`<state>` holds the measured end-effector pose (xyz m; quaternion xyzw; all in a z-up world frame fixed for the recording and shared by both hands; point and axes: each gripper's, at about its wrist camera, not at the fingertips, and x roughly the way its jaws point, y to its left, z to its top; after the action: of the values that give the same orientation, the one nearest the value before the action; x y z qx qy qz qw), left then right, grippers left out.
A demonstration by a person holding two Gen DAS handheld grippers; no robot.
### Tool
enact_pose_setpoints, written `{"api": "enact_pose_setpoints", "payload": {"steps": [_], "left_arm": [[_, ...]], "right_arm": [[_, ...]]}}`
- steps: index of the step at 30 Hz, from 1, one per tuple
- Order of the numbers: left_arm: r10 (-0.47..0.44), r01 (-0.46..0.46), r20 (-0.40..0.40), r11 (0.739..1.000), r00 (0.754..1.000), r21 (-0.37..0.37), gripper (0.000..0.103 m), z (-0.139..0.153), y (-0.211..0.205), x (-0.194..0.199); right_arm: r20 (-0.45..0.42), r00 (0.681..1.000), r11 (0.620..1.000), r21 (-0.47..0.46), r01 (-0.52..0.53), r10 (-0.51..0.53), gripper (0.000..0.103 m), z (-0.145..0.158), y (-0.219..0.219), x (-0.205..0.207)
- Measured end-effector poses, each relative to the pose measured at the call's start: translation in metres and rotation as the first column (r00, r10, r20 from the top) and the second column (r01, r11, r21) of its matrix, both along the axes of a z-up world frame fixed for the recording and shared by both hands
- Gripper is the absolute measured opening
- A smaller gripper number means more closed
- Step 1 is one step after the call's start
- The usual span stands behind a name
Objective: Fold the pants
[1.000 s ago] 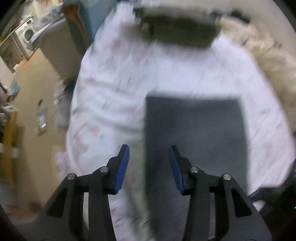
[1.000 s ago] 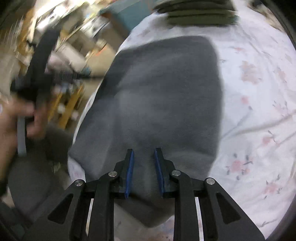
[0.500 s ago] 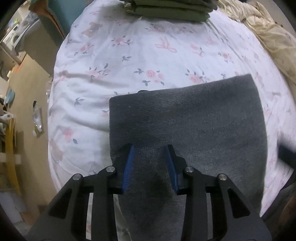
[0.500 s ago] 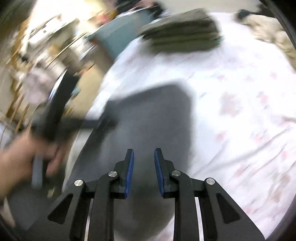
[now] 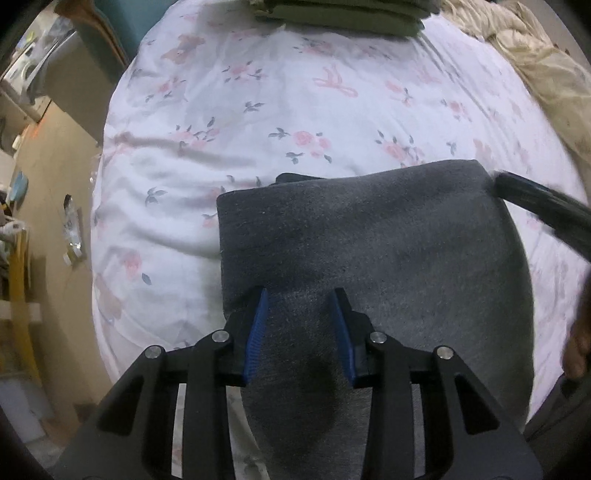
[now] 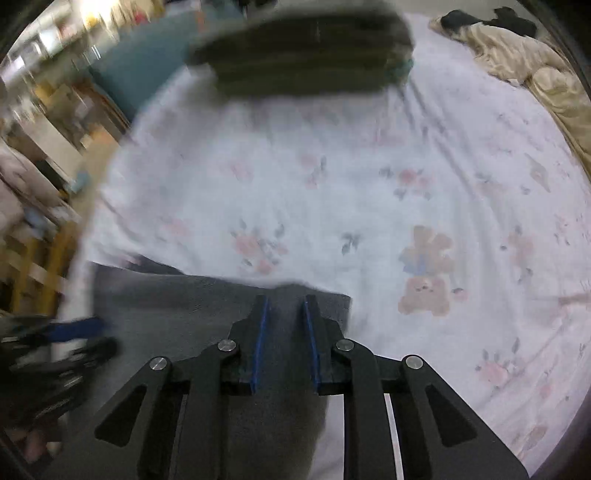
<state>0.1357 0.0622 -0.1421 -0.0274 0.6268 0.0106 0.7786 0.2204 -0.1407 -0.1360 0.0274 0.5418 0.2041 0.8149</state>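
Note:
The dark grey pants [image 5: 369,240] lie folded on the floral bed sheet [image 5: 258,110]. My left gripper [image 5: 301,295] is shut on a bunched fold of the grey cloth near its left front corner. In the right wrist view the pants [image 6: 184,314] fill the lower left. My right gripper [image 6: 284,299] has its pads pinching the cloth at the far right edge of the fold. The right gripper's arm [image 5: 535,206] shows at the pants' far right corner in the left wrist view.
A stack of folded olive green clothes [image 5: 351,14] sits at the far end of the bed, also in the right wrist view [image 6: 303,48]. A beige blanket [image 6: 535,66] lies at the far right. The floor and furniture [image 5: 44,184] are off the bed's left edge.
The left gripper closed on the grey cloth and drew the fold forward. The right gripper moved fast across the pants to their far right edge; its view swung toward the open sheet.

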Motion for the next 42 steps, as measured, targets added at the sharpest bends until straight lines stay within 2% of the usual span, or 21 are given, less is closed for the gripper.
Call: {"api": "enact_pose_setpoints", "payload": {"steps": [2,4,7,10,13,15,16,17,19,20,22,24,26,28,30,34,36,37,42], "left_arm": [[-0.008,0.008,0.024,1.000,1.000,0.027,0.032,0.009,-0.005,-0.002],[-0.022,0.021,0.058,1.000,0.998,0.016,0.033,0.021,-0.011,-0.006],[-0.028,0.032,0.099,0.999,0.995,-0.039,0.039,0.038,-0.018,-0.009],[-0.034,0.039,0.140,0.999,0.990,-0.034,0.047,0.050,-0.024,-0.011],[-0.054,0.056,0.158,0.998,0.986,-0.010,0.049,0.054,-0.029,-0.012],[-0.057,0.057,0.157,0.998,0.986,0.005,0.049,0.053,-0.029,-0.012],[-0.053,0.053,0.156,0.999,0.986,0.006,0.049,0.053,-0.028,-0.013],[-0.048,0.048,0.154,0.999,0.987,0.003,0.049,0.053,-0.026,-0.013],[-0.034,0.035,0.148,0.999,0.988,-0.008,0.049,0.051,-0.020,-0.012],[-0.022,0.025,0.145,1.000,0.989,-0.018,0.049,0.051,-0.017,-0.012],[0.004,0.002,0.149,0.999,0.989,-0.035,0.049,0.053,-0.011,-0.013],[0.048,-0.040,0.167,0.998,0.985,-0.052,0.049,0.060,-0.001,-0.012],[0.114,-0.100,0.196,0.992,0.974,-0.081,0.049,0.069,0.013,-0.012],[0.222,-0.189,0.224,0.969,0.949,-0.160,0.049,0.079,0.035,-0.013],[0.300,-0.249,0.220,0.940,0.928,-0.232,0.050,0.082,0.051,-0.014],[0.370,-0.314,0.183,0.908,0.911,-0.276,0.050,0.076,0.066,-0.013],[0.376,-0.321,0.161,0.902,0.912,-0.288,0.050,0.071,0.067,-0.011],[0.373,-0.320,0.154,0.903,0.915,-0.288,0.050,0.069,0.066,-0.010],[0.311,-0.270,0.158,0.934,0.937,-0.235,0.051,0.060,0.057,-0.007]], "right_arm": [[-0.006,0.999,0.995,0.089,0.035,-0.034,0.028,0.020,-0.029,-0.017],[-0.044,0.997,0.985,0.155,0.074,-0.068,0.070,0.026,-0.053,-0.039],[-0.171,0.981,0.947,0.287,0.143,-0.097,0.082,0.012,-0.081,-0.070],[-0.321,0.937,0.894,0.369,0.254,-0.134,0.086,-0.020,-0.094,-0.097],[-0.462,0.872,0.846,0.390,0.362,-0.161,0.087,-0.057,-0.094,-0.122],[-0.548,0.828,0.803,0.436,0.406,-0.121,0.087,-0.080,-0.083,-0.137],[-0.565,0.819,0.797,0.448,0.405,-0.098,0.087,-0.088,-0.075,-0.145],[-0.563,0.822,0.803,0.448,0.393,-0.089,0.087,-0.089,-0.068,-0.151],[-0.490,0.865,0.834,0.428,0.349,-0.111,0.086,-0.082,-0.055,-0.161],[-0.479,0.871,0.838,0.429,0.337,-0.105,0.085,-0.080,-0.050,-0.163],[-0.423,0.895,0.870,0.375,0.319,-0.145,0.060,-0.067,-0.043,-0.169],[-0.351,0.923,0.886,0.362,0.290,-0.159,0.050,-0.050,-0.041,-0.174],[-0.310,0.939,0.891,0.371,0.262,-0.147,0.045,-0.032,-0.042,-0.171],[-0.239,0.967,0.907,0.384,0.175,-0.085,0.043,-0.006,-0.041,-0.161],[-0.182,0.983,0.923,0.376,0.080,-0.011,0.043,0.022,-0.043,-0.142],[-0.087,0.987,0.946,0.309,-0.102,0.135,0.043,0.062,-0.057,-0.094],[-0.098,0.981,0.948,0.288,-0.135,0.169,0.043,0.060,-0.076,-0.070],[-0.131,0.975,0.950,0.283,-0.135,0.178,0.043,0.054,-0.087,-0.054],[-0.262,0.951,0.968,0.227,-0.107,0.167,0.046,0.009,-0.121,0.003]]}}
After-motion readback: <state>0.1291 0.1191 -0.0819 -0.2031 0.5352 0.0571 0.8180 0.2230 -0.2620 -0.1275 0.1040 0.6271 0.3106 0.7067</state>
